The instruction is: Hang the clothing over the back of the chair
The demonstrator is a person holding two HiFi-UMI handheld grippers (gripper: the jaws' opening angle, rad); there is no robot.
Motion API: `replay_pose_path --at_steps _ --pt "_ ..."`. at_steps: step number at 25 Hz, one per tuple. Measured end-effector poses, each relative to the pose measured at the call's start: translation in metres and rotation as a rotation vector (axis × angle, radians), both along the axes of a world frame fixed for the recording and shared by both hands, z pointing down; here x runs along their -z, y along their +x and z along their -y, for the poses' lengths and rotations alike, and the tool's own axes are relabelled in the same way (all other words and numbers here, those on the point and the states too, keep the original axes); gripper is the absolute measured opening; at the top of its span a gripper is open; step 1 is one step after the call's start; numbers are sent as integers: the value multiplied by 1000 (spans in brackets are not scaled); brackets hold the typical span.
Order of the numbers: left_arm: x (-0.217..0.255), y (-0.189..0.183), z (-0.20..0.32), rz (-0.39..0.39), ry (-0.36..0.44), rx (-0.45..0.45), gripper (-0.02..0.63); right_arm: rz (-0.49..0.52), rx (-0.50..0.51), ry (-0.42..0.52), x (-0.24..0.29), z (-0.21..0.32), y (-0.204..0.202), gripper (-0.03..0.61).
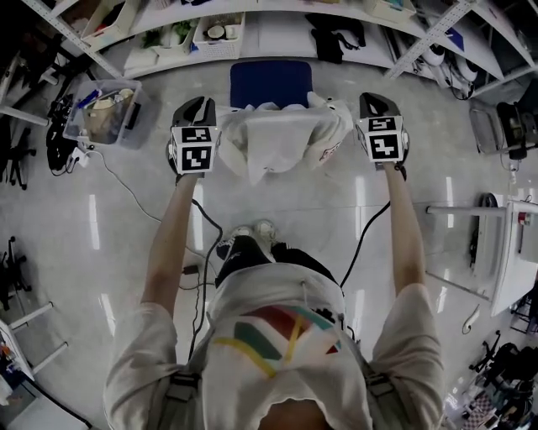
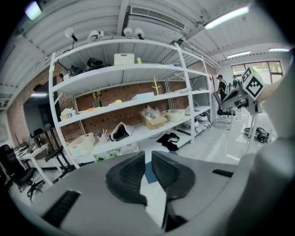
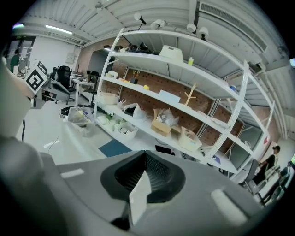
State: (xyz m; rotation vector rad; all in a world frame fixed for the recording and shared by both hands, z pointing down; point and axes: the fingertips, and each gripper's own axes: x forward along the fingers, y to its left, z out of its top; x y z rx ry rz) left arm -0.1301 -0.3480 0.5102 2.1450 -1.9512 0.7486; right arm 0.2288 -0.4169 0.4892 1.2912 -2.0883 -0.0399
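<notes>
Underfoot, across the whole head view: glossy pale floor [image 1: 101,227]. Along the far edge, at 12 o'clock: white shelving rack [image 1: 168,21], stocked with boxes and bins. Just nearer, also at 12 o'clock: blue chair [image 1: 271,82], near edge overlapped by cloth. Before the chair, off the floor: white garment [image 1: 273,138], red print toward 3 o'clock, stretched between both grippers; contact with the chair not discernible. On the floor at 10 o'clock: clear plastic bin [image 1: 105,109] of oddments. At the garment's 9 o'clock: left gripper [image 2: 147,159], jaws almost together, pinching white cloth. At its 3 o'clock: right gripper [image 3: 144,159], jaws fully closed on a white fold.
</notes>
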Motion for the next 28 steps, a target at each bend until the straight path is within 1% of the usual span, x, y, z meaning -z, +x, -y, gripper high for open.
replay_pose_path --at_steps 3,7,11,14,16,19,21,23,26,28 --pt "56 3 6 4 96 5 27 26 -3 105 54 5 -5 5" --pt "140 14 8 -14 235 -7 17 56 19 273 145 -5 -26 5" --pt "208 26 -10 -33 349 -32 15 41 53 418 217 -35 -43 5" --pt "241 35 -39 -48 424 -35 15 73 57 503 250 -69 -48 5" --pt "251 45 -63 -56 458 -36 15 125 61 542 262 -95 -51 5" --pt "253 67 -94 -64 473 -62 16 210 64 593 272 -132 -57 5" --pt "255 80 -109 -51 490 -78 15 221 84 636 274 -152 -65 6" --pt "258 88 -121 -49 516 -77 15 208 99 662 269 -170 -73 5" --pt "257 97 -136 -46 539 -91 17 232 105 640 251 -191 -85 5" --pt "254 102 -141 -44 551 -99 17 275 98 585 234 -201 -90 5"
